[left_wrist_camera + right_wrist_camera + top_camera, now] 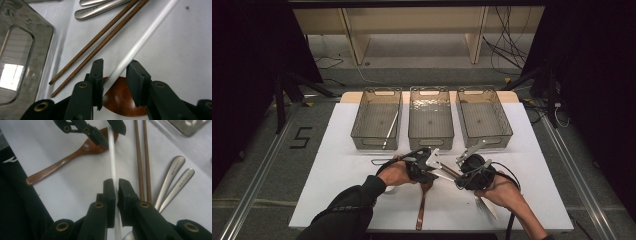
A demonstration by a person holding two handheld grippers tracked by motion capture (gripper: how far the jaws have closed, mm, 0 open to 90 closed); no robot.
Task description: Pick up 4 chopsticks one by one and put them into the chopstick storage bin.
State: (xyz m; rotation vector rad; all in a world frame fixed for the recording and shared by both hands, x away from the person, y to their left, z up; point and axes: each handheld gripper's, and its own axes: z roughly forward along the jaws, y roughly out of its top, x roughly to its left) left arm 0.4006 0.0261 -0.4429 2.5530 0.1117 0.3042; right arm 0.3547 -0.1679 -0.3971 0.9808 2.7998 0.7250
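A white chopstick lies just above the white table, spanning both grippers. My right gripper is shut on one end of it. At the other end, my left gripper has its jaws on either side of the stick with a gap left, so it is open; it hangs over the bowl of a brown wooden spoon. In the high view the two grippers, left and right, face each other near the table's front middle.
Two brown chopsticks and two metal spoon handles lie beside the white stick. Three clear trays stand in a row behind: the left one holds a pale stick, then the middle and right ones. More cutlery lies under the right hand.
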